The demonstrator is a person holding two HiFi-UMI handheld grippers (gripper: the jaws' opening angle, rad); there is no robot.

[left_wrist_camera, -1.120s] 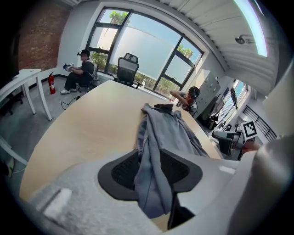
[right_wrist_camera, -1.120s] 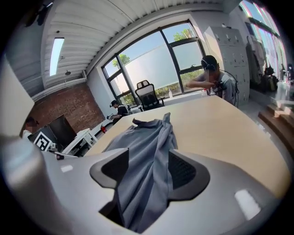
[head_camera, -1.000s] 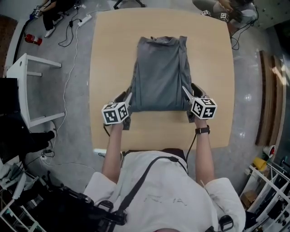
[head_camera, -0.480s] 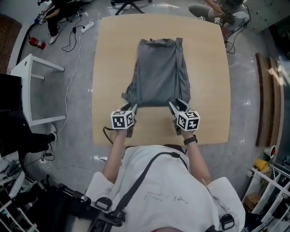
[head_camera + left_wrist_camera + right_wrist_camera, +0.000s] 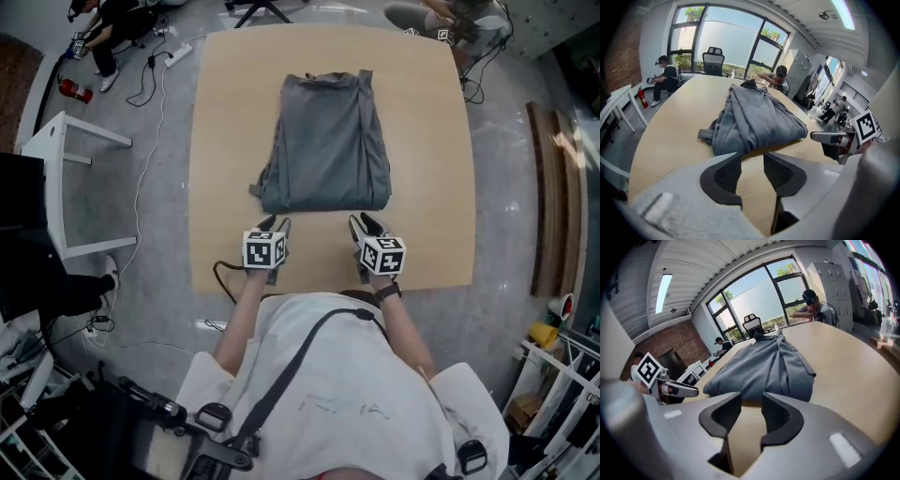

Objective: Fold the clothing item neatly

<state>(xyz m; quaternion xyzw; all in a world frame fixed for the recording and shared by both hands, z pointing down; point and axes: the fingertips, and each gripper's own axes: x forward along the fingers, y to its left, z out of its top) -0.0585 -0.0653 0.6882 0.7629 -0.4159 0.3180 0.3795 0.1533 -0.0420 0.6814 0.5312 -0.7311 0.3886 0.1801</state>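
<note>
A grey garment [image 5: 325, 141] lies folded in a rough rectangle on the middle of the light wooden table [image 5: 225, 141], with a small flap sticking out at its near left corner. My left gripper [image 5: 275, 224] hovers over bare table just short of the garment's near edge, open, with nothing between its jaws [image 5: 752, 161]. My right gripper [image 5: 361, 222] is beside it, also off the cloth. Its jaws have just been closing, but a gap still shows and nothing is in it [image 5: 751, 401]. Both gripper views look along the table at the garment [image 5: 759, 122] [image 5: 764, 366].
A white frame stand [image 5: 56, 187] and cables [image 5: 150, 112] are on the floor to the table's left. People sit beyond the far edge [image 5: 450, 19], one also at the far left [image 5: 663, 77]. An office chair [image 5: 712, 61] stands at the table's far end.
Both grippers have drawn back toward me from the garment's near corners to bare table. The garment's near edge now lies flat. The right jaws are narrower.
</note>
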